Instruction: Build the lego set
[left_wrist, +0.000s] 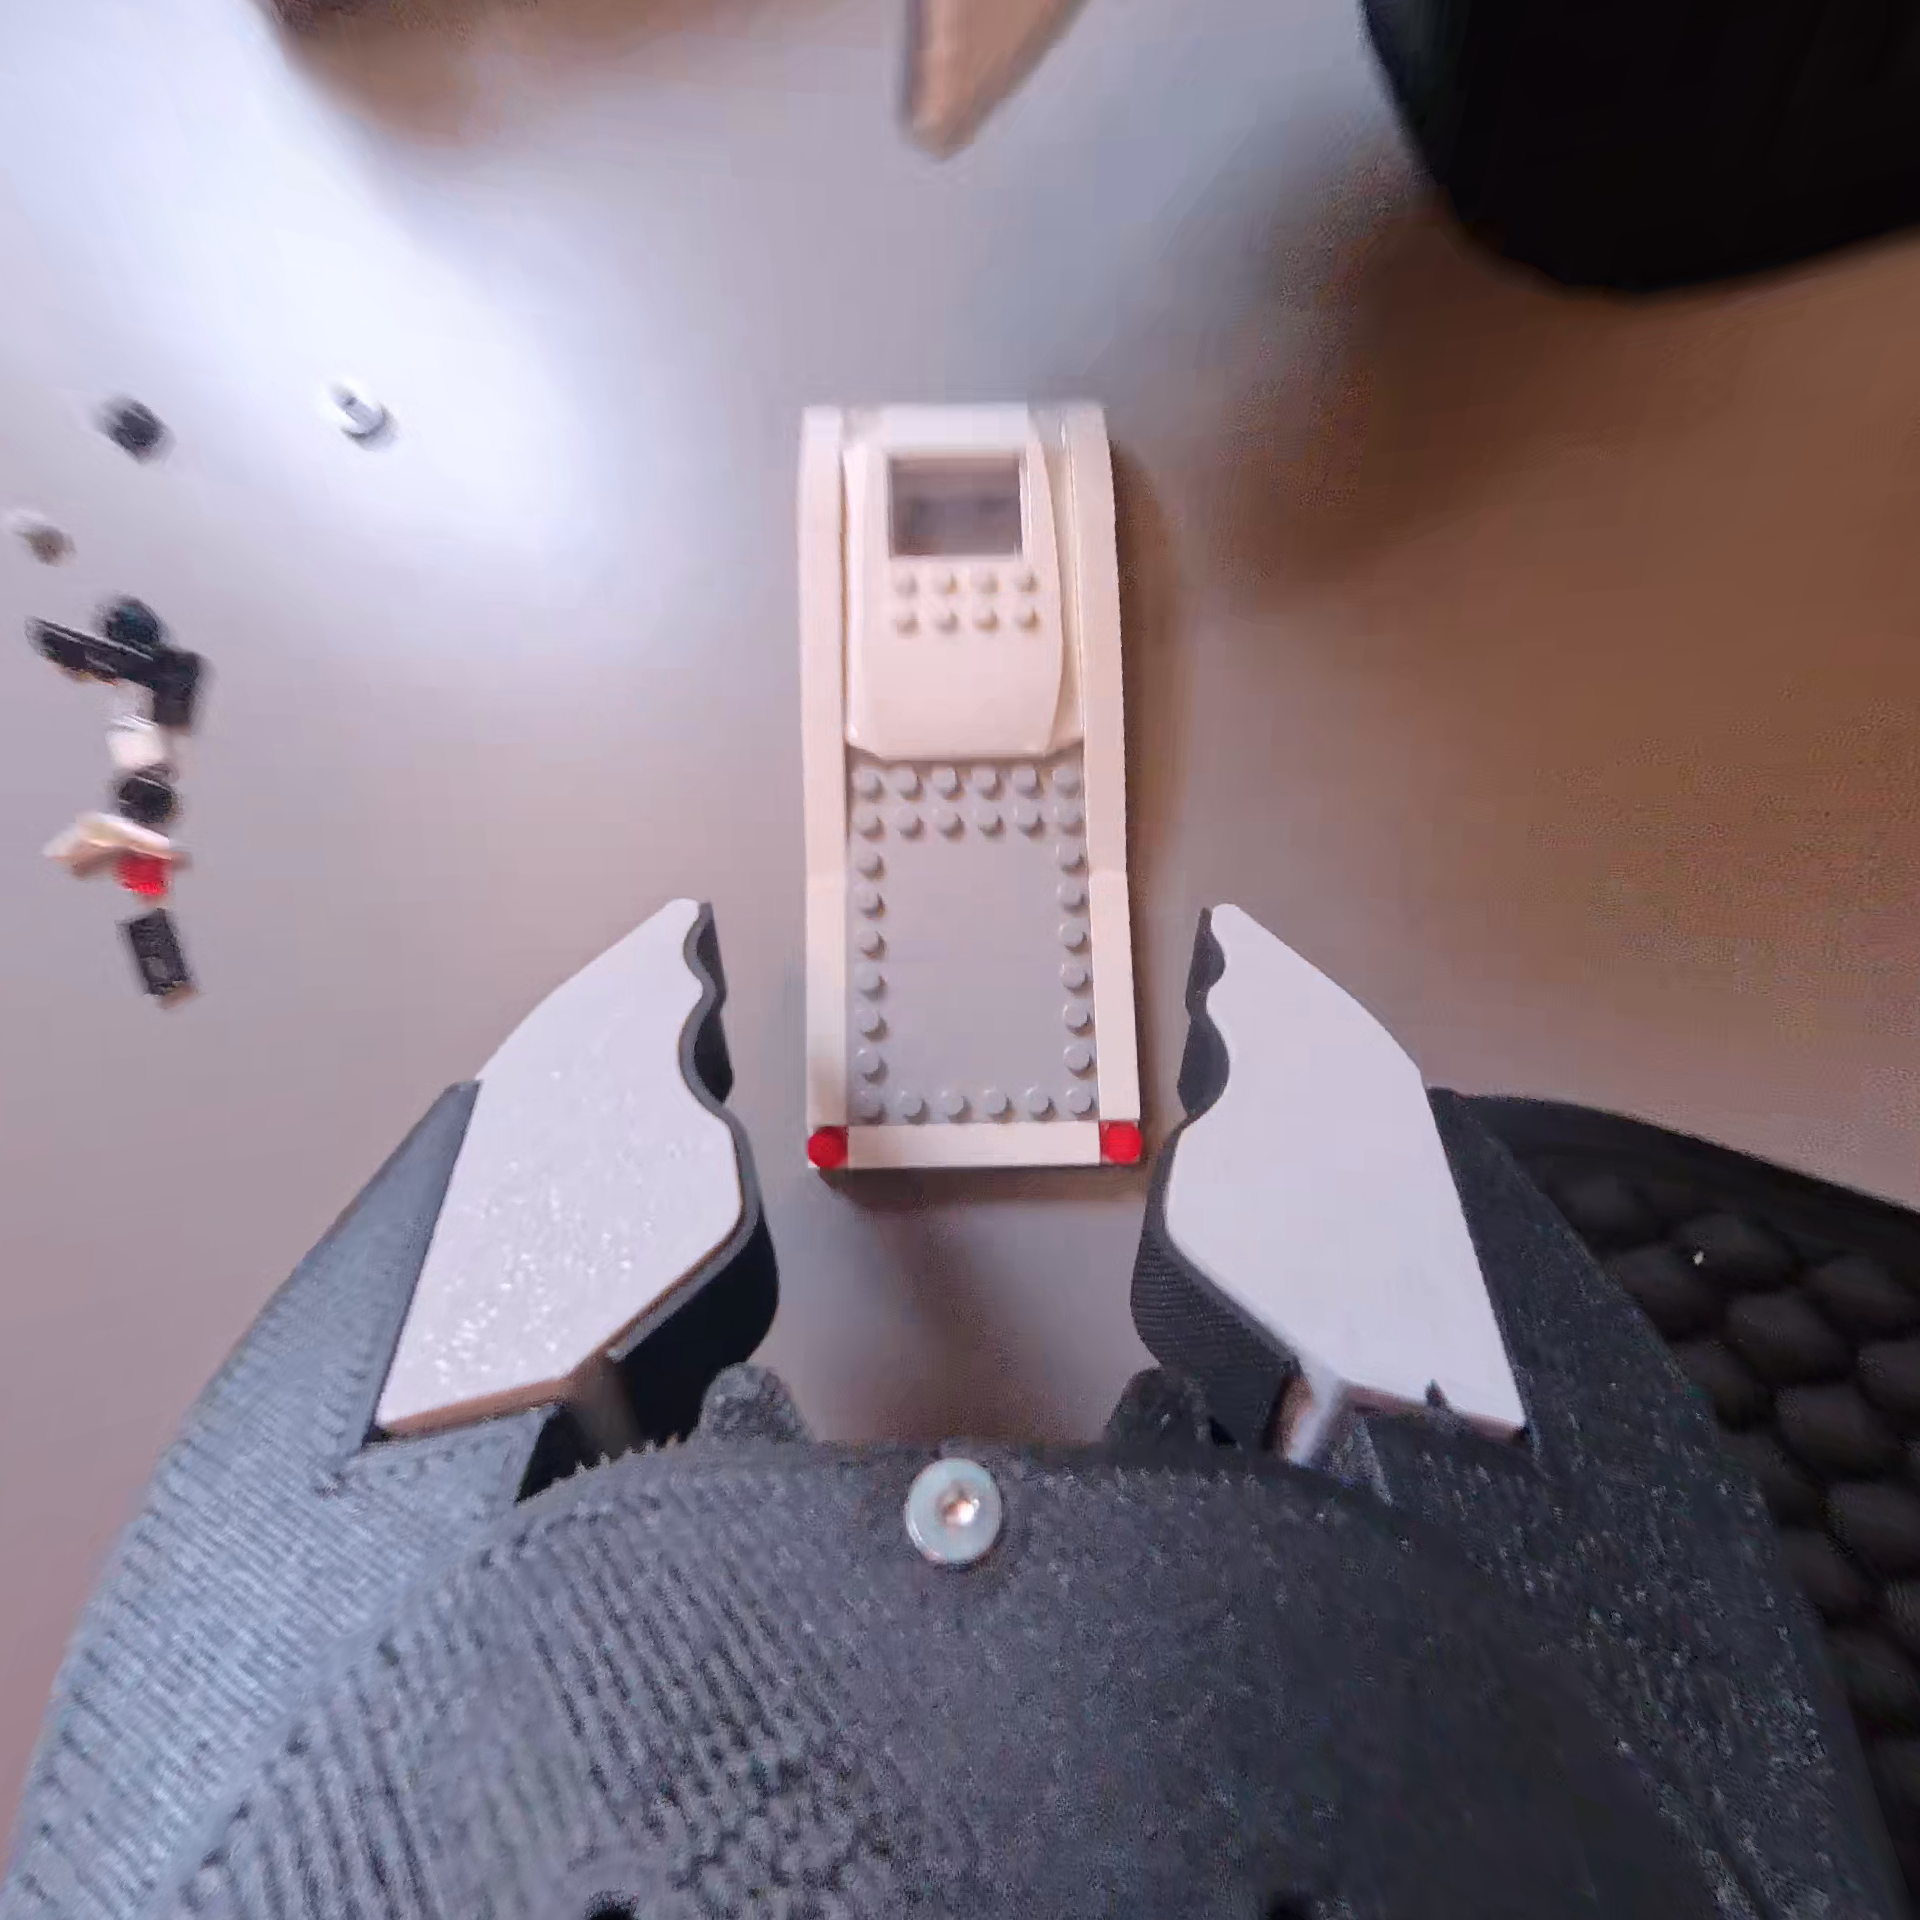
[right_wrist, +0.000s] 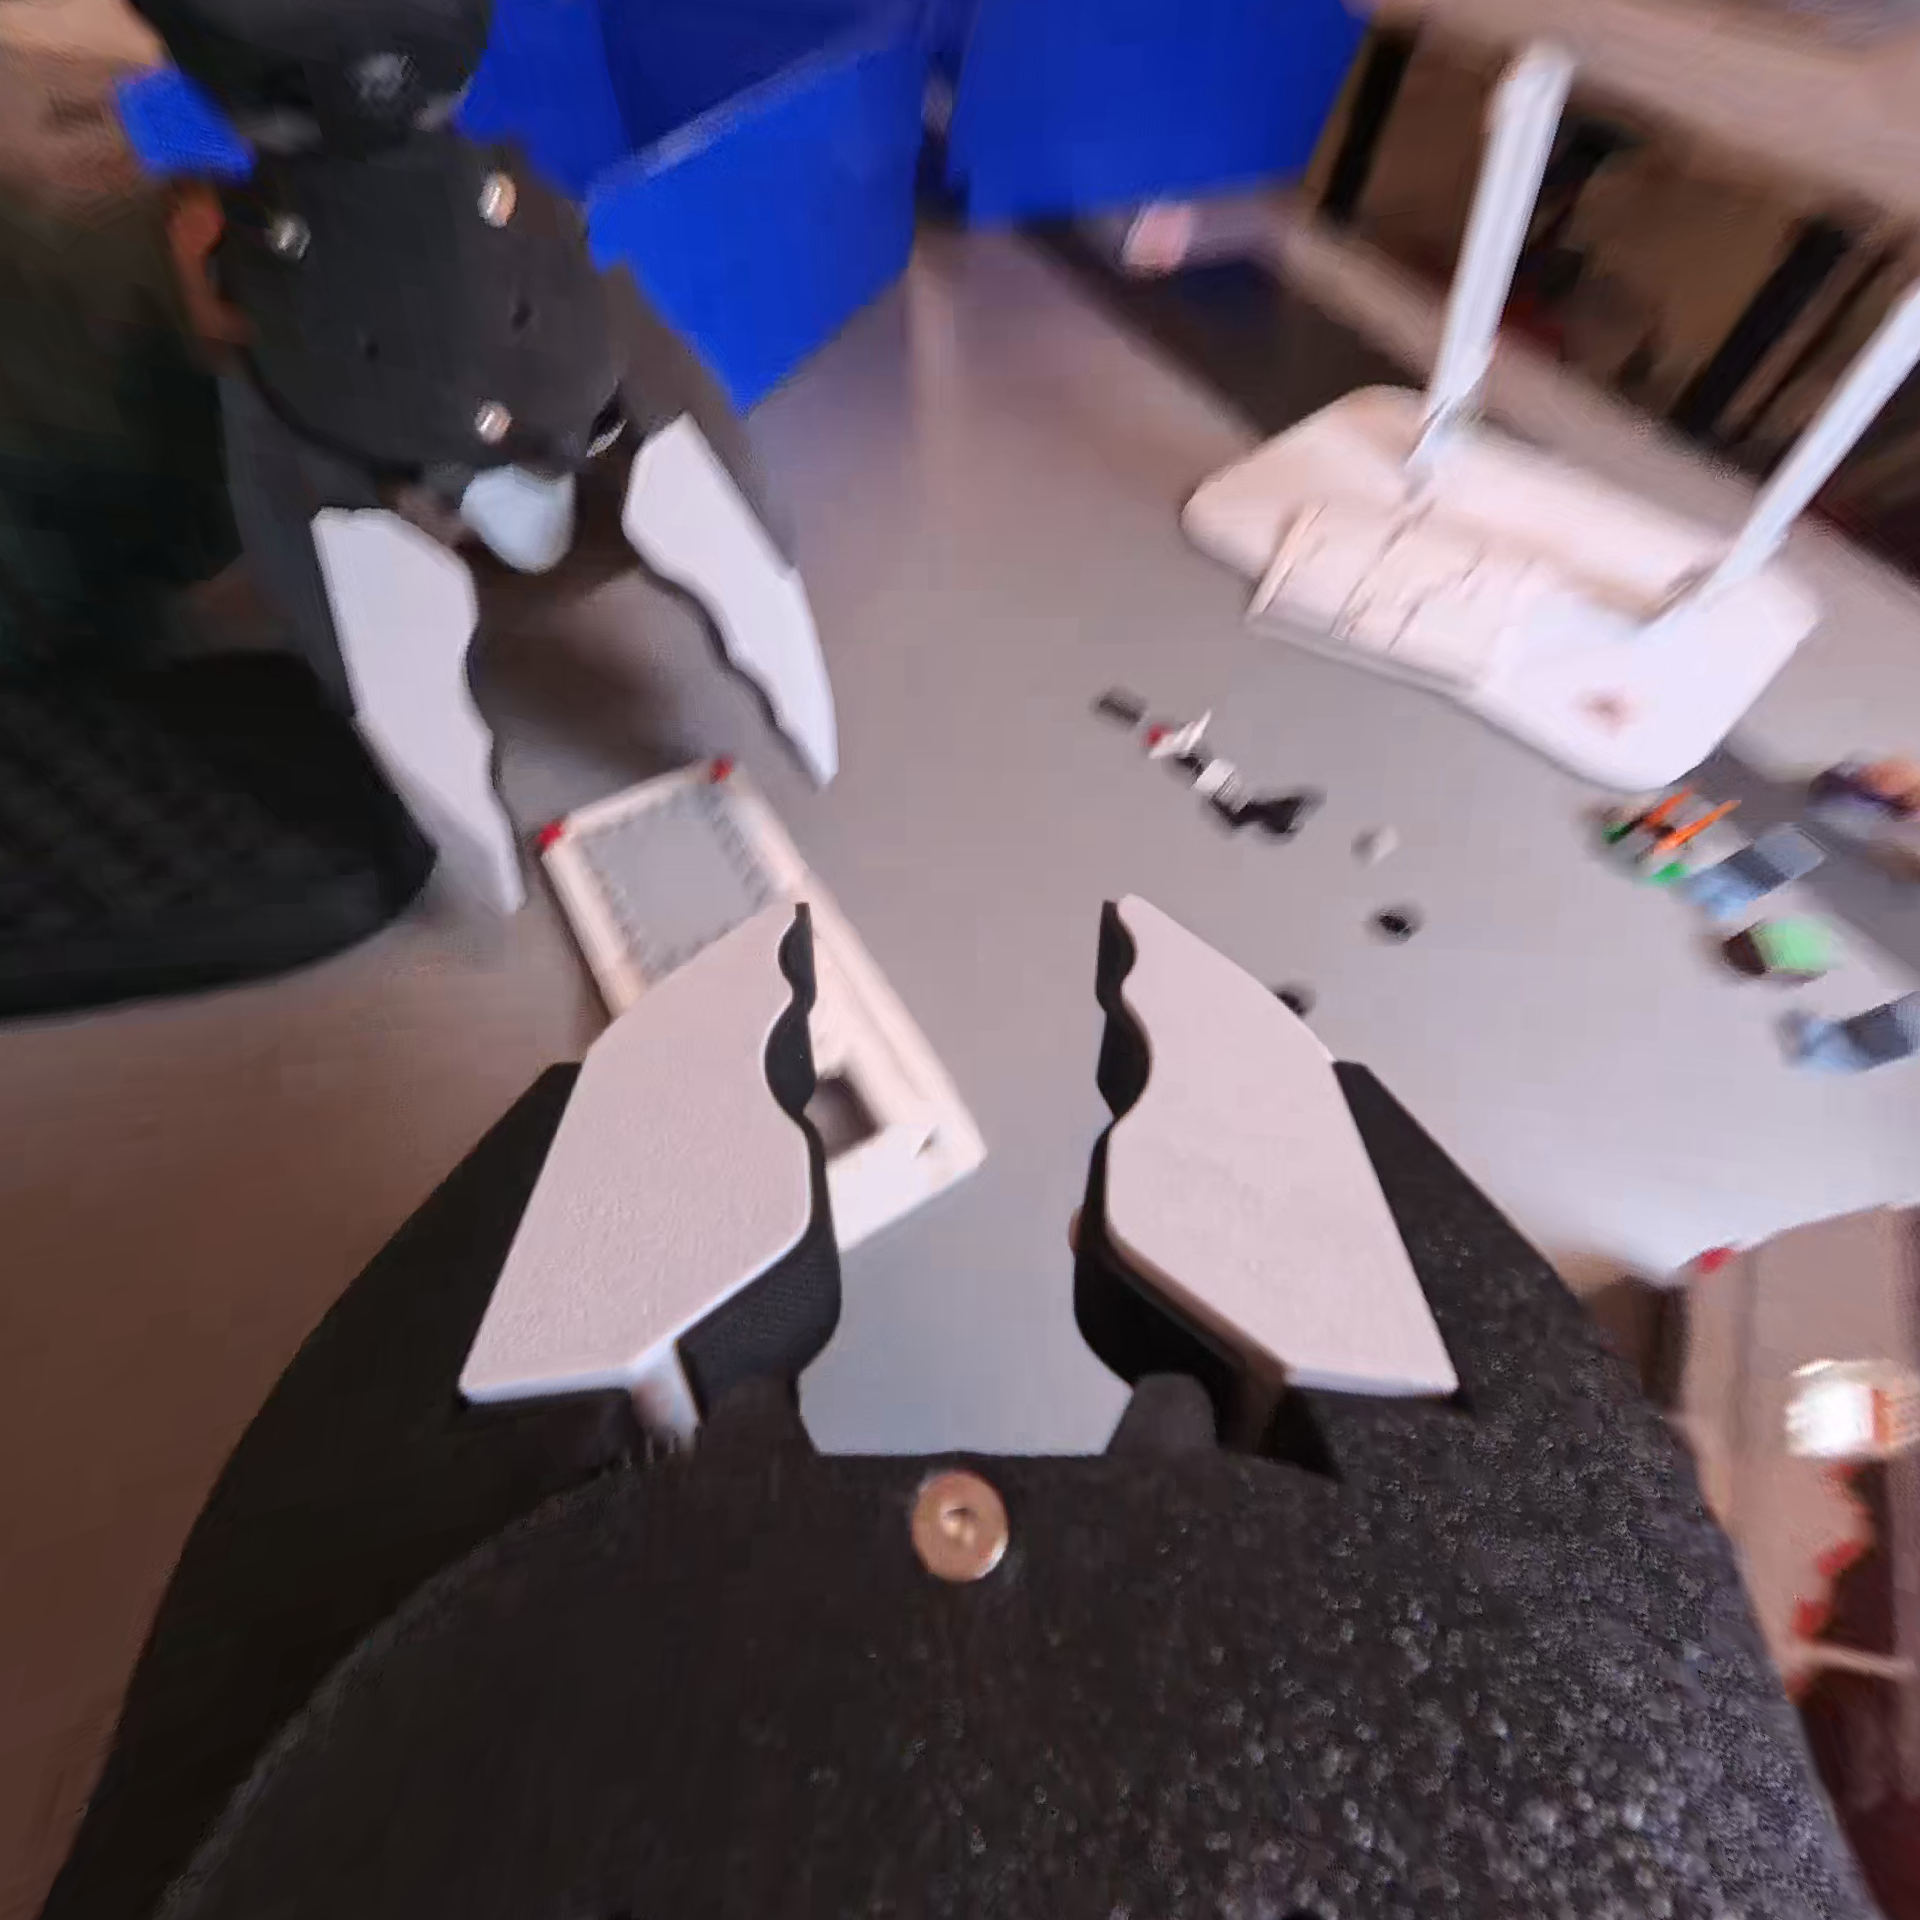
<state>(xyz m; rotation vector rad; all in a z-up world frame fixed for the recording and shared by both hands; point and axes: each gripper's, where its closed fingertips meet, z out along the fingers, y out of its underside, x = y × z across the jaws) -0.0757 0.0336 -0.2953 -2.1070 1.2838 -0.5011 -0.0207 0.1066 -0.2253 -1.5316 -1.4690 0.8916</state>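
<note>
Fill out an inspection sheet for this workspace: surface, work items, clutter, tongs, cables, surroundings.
Surface: smooth grey tabletop, partly in shadow.
Work items: long white-and-grey studded brick vehicle chassis with a red stud at each near corner, lying flat.
Clutter: row of small black, white and red loose brick pieces; further coloured pieces; white stand base with two slanted struts.
Tongs: left tongs open, straddling the chassis's near end with gaps on both sides; right tongs open, nothing between them, beside the chassis's windowed end.
Cables: nothing seen.
Surroundings: black textured mat, blue bins, shelving, blurred.
</note>
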